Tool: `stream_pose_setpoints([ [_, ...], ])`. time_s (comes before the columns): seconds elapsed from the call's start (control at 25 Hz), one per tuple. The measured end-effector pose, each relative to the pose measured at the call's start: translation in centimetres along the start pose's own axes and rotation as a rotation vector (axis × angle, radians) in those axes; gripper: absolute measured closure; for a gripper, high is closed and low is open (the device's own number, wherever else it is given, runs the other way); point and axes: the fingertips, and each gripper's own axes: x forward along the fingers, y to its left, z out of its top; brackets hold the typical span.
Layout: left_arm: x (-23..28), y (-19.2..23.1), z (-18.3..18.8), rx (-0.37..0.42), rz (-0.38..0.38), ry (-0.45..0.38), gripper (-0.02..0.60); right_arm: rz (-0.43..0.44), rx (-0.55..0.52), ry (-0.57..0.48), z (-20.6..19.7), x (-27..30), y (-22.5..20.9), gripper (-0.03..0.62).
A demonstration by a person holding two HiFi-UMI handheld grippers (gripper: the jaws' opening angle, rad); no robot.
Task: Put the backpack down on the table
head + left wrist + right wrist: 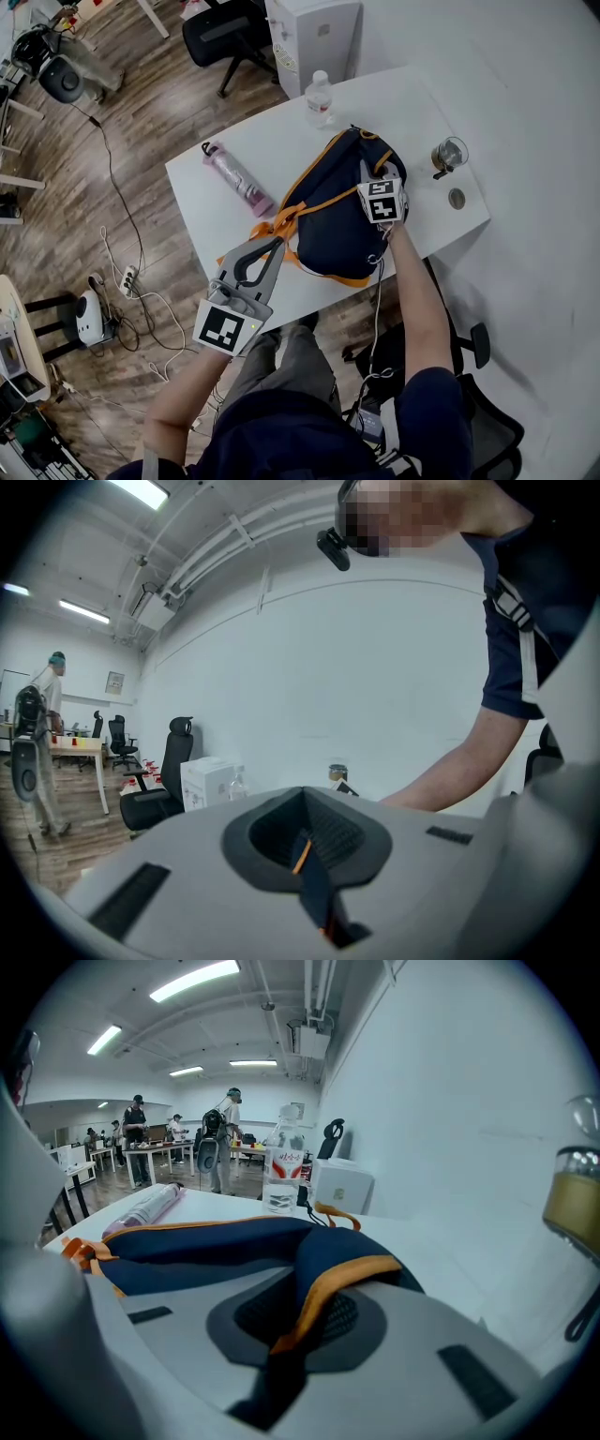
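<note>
Right tongs (pixel 298 1324) clamp soft navy backpack (pixel 333 227), orange-trimmed

Both handheld units have light grey moulded housings. Left gripper (pixel 274 246): rear marker cube (pixel 225 328) with black-and-white square markers, and dark grey ribbed pads (pixel 352 841) lining the jaws. Right gripper (pixel 366 173): identical cube (pixel 382 202), with a white cable (pixel 377 309) attached. The person wears a navy short-sleeved shirt (pixel 281 441) and grey trousers (pixel 281 361).

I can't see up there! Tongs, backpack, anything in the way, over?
Left tongs shut on backpack strap, right tongs shut on its orange-trimmed strap. Backpack resting on table. Pink bottle, water bottle right beside it.
</note>
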Motion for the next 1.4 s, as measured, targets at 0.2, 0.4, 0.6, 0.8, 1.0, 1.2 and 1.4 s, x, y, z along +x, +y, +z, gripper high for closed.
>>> stream_pose_setpoints([
  [0.2,-0.1,0.3,0.2,-0.006,0.001,-0.007,0.580,0.017,0.058,-0.013,0.1,-0.5,-0.1,0.510],
  [0.4,0.0,0.1,0.1,-0.007,-0.004,-0.006,0.580,0.013,0.090,0.000,-0.4,-1.3,-0.6,0.504],
  [0.6,0.0,0.0,0.0,-0.007,-0.008,-0.006,0.580,0.014,0.110,0.000,-0.5,-1.6,-0.6,0.410],
  [0.8,0.0,0.0,0.1,-0.009,-0.010,-0.010,0.580,0.005,0.100,-0.006,-0.6,-1.9,-0.5,0.343],
  [1.0,0.1,0.1,0.3,-0.009,-0.010,-0.011,0.580,-0.035,0.097,-0.035,-0.1,-3.2,-1.0,0.271],
  [1.2,0.1,-0.1,0.5,-0.004,-0.016,-0.017,0.580,-0.054,0.082,-0.089,0.9,-4.7,-1.0,0.255],
  [1.4,-0.2,-0.2,0.8,0.007,-0.021,-0.026,0.580,-0.060,0.096,-0.154,2.2,-6.5,-0.8,0.235],
])
